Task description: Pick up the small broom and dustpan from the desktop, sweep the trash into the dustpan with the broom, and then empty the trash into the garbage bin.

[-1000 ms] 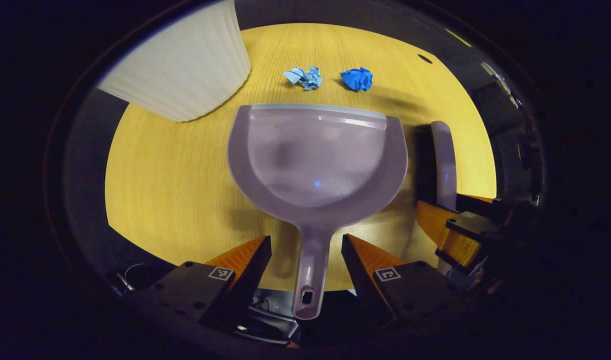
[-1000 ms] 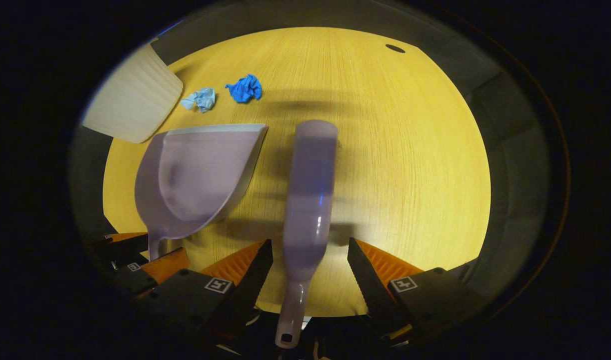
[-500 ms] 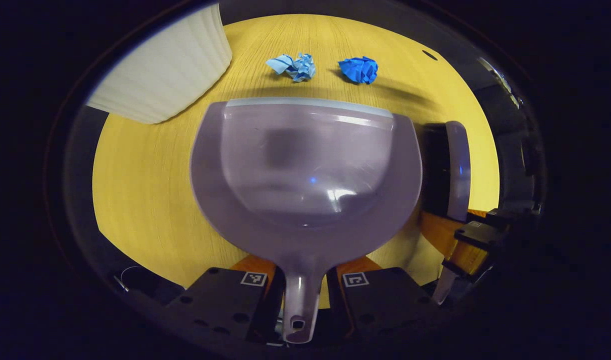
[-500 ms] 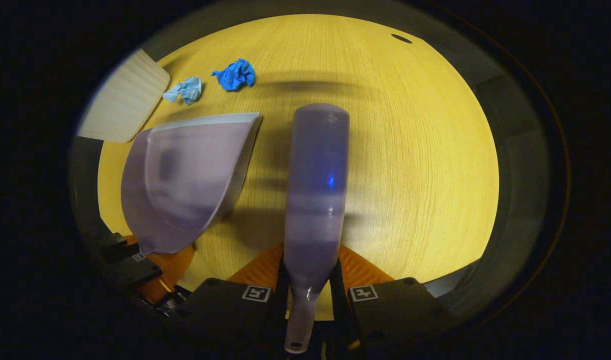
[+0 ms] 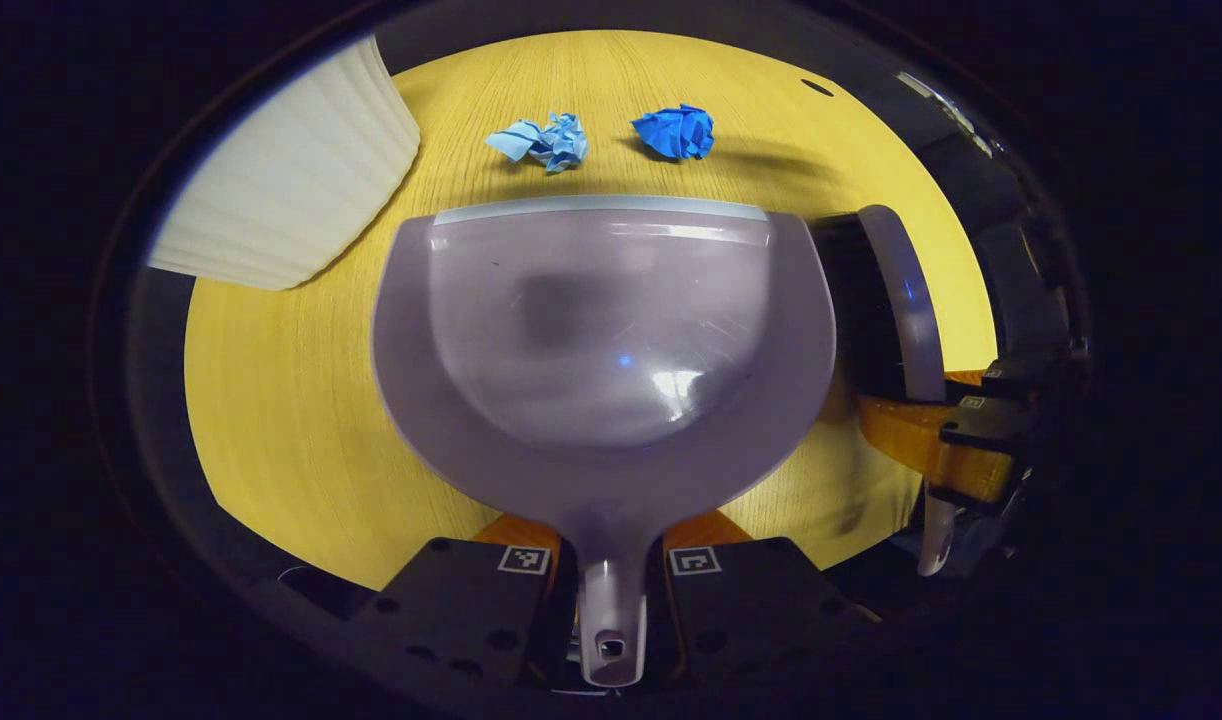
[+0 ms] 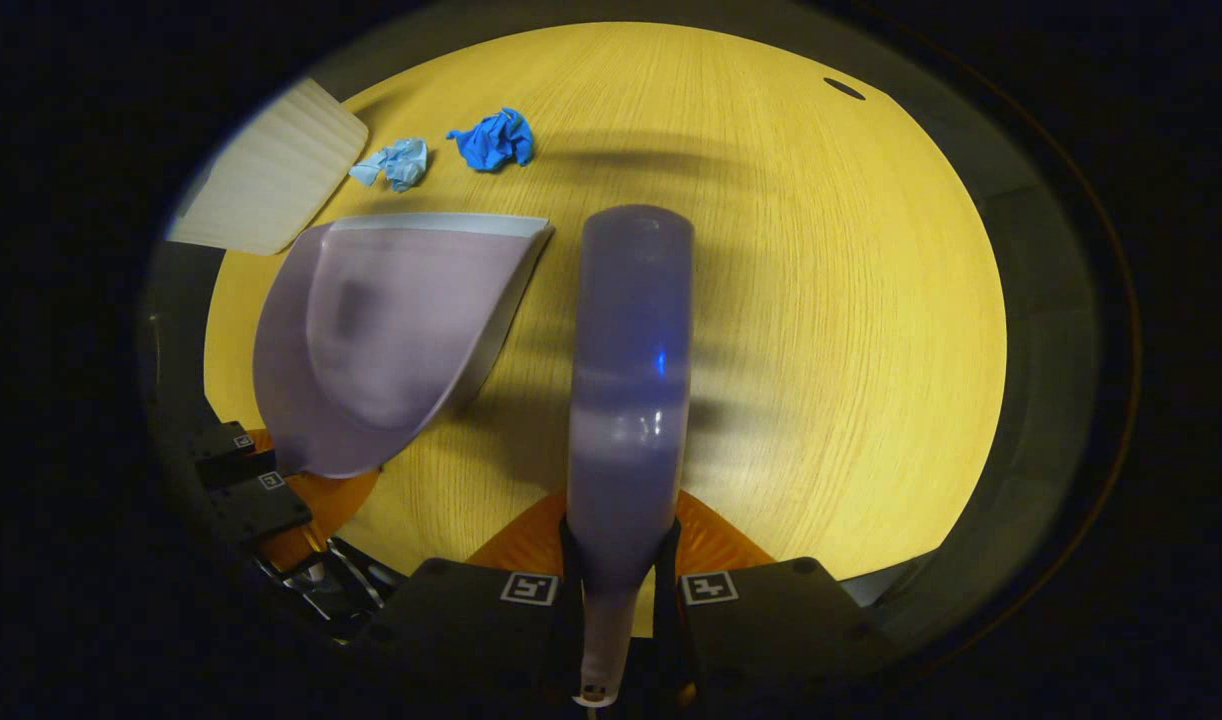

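Observation:
My left gripper (image 5: 609, 560) is shut on the handle of the pale purple dustpan (image 5: 601, 330), which fans out ahead of it above the yellow desktop (image 5: 291, 380). My right gripper (image 6: 621, 565) is shut on the handle of the purple small broom (image 6: 631, 360), pointing away over the desk. Beyond the dustpan's lip lie a light blue paper wad (image 5: 541, 142) and a dark blue paper wad (image 5: 676, 132). In the right gripper view the dustpan (image 6: 391, 320) sits left of the broom, with both wads (image 6: 396, 162) (image 6: 496, 140) beyond it. The left gripper view has the broom (image 5: 896, 300) at right.
A white ribbed garbage bin (image 5: 281, 190) stands at the far left of the desk, close to the light blue wad; it appears again in the right gripper view (image 6: 271, 180). A small dark hole (image 6: 844, 88) marks the desk's far right. The desk edge curves nearby.
Both grippers went from open around the handles to shut on them. The dustpan and broom now ride higher and closer in each view, lifted off the desk.

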A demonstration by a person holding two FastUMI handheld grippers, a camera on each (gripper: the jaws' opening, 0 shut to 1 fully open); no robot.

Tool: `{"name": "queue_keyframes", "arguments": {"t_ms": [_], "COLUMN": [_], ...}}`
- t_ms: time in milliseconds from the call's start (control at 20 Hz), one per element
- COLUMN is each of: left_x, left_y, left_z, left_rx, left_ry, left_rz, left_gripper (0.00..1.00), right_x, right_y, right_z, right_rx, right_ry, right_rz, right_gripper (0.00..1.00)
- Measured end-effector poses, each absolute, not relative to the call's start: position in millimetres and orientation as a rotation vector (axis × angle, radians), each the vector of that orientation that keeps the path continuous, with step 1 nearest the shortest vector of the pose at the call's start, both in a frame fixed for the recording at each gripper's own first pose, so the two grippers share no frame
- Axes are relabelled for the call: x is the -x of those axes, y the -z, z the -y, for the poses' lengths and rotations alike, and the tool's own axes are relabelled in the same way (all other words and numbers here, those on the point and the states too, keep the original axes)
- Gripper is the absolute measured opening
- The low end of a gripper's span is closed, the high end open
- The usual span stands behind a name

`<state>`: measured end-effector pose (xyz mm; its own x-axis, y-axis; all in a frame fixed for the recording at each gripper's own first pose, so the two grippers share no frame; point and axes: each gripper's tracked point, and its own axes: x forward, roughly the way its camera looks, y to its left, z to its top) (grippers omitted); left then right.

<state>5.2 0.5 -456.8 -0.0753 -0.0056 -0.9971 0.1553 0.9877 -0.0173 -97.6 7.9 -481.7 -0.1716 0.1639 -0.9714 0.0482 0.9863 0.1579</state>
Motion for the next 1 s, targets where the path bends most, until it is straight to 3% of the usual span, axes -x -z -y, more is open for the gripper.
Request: {"name": "queue_keyframes", "arguments": {"t_ms": [200, 350, 550, 700, 1000], "left_x": [7.5, 12.4, 19.8, 17.8, 18.1], "left_y": [451.8, 452.9, 449.8, 447.5, 449.8], "left_z": [1.3, -0.3, -0.8, -4.8, -19.5], "left_rx": [-0.141, -0.168, -0.139, -0.135, -0.156], "left_ry": [0.173, 0.173, 0.151, 0.138, 0.121], "left_rz": [-1.644, -1.638, -1.648, -1.651, -1.663], "left_gripper": [0.29, 0.27, 0.27, 0.27, 0.27], "right_x": [26.5, -56.1, -141.8, -160.3, -144.5], "right_y": [462.8, 458.2, 457.7, 477.0, 529.2], "right_z": [19.2, 56.3, 53.6, 27.3, -26.4], "right_rx": [-0.085, 0.143, 0.269, 0.326, 0.606], "right_ry": [-0.190, -0.267, -0.385, -0.478, -0.705], "right_rz": [-1.623, -1.494, -1.402, -1.413, -1.410], "right_gripper": [0.30, 0.30, 0.30, 0.30, 0.29]}}
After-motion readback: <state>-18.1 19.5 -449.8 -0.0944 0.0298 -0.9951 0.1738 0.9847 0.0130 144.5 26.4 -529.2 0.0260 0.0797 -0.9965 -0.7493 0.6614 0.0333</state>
